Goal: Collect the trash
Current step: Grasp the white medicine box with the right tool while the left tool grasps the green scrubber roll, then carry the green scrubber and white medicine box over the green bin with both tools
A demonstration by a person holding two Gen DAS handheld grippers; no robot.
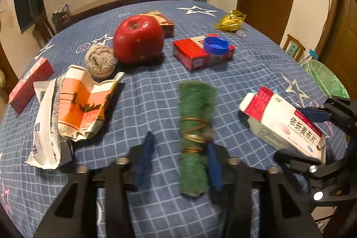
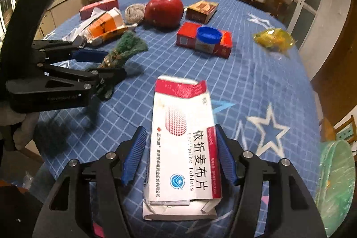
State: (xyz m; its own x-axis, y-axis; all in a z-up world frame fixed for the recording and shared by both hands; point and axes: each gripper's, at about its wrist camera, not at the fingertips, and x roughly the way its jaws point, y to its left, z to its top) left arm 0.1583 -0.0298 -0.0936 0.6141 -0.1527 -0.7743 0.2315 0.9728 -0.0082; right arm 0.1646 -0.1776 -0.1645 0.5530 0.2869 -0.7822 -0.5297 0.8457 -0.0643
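My right tongs [image 2: 179, 155] have the white and red pill box [image 2: 183, 144] between their two blue pads. The right pad looks like it touches the box. The left pad sits a little off it, so I cannot tell if the box is clamped tight. The box lies long-ways, pointing to 12 o'clock, so the pads can meet its two long sides.

My left tongs [image 1: 180, 160] are apart. The green fuzzy roll [image 1: 196, 137] lies next to the right pad, and the left pad is well off to 9 o'clock of it. The roll points the same way as the tongs, so they only need to close on it. It looks soft and may squash.

Both things are trash, I think, and both are near my edge of the worktop [image 2: 256, 86].

Farther out at 12 o'clock is a red box with a blue cap [image 1: 216, 45] on top, and a big red apple [image 1: 138, 39]. A torn orange carton [image 1: 82, 108] lies at 10 o'clock from my left tongs. A yellow wrapper [image 2: 273, 39] sits at 1 o'clock, near the far edge.

A bin with a green bag [image 2: 337, 182] stands past the worktop edge at 3 o'clock of my right tongs. The way to it looks open, so I guess the box goes there.
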